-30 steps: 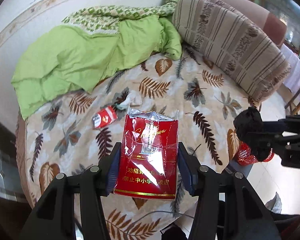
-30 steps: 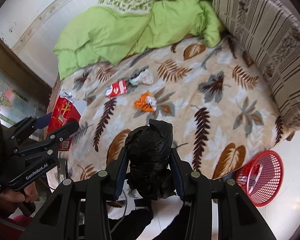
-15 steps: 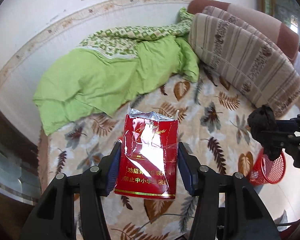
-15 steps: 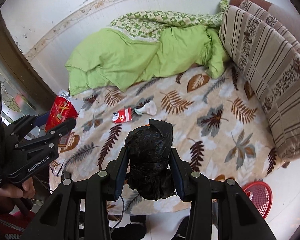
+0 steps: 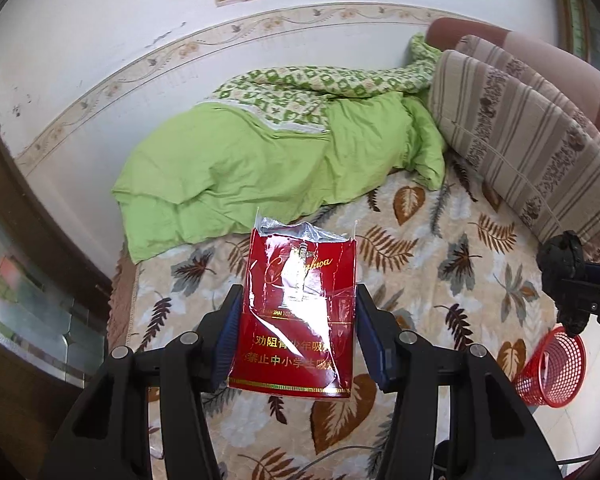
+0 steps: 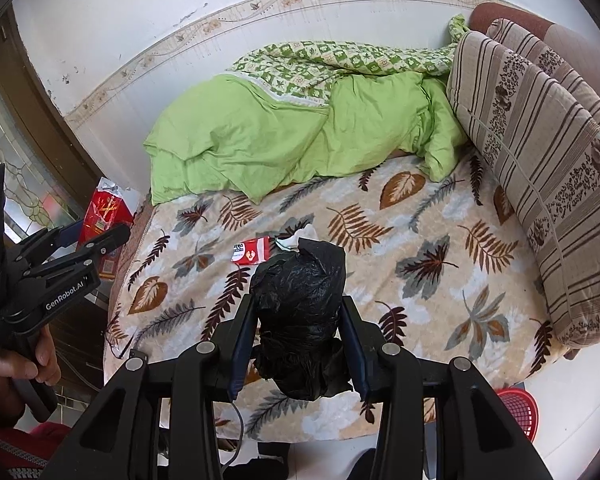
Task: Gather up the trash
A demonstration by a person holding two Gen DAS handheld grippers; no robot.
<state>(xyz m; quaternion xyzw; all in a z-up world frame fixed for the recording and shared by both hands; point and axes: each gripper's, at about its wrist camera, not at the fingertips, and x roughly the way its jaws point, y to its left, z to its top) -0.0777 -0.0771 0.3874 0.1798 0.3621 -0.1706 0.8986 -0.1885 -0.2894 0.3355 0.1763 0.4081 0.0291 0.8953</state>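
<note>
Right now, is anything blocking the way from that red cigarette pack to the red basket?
Nothing visible sits between them. The left gripper holds the red cigarette pack above the bed, and the red basket stands open on the floor beside the bed's edge.

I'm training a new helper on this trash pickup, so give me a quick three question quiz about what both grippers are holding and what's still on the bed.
1. True or false: the left gripper is shut on a flattened red cigarette pack.
2. What does the right gripper hold: A) a crumpled black plastic bag, B) a green quilt, C) a striped cushion?
3. Fill in: beside the bed, on the floor, stands a red mesh ____.

Key
1. True; its fingers press the pack's sides.
2. A, the crumpled black plastic bag. A small red and white wrapper and a white crumpled tissue lie on the leaf-print blanket.
3. Basket: the red mesh basket.
</note>
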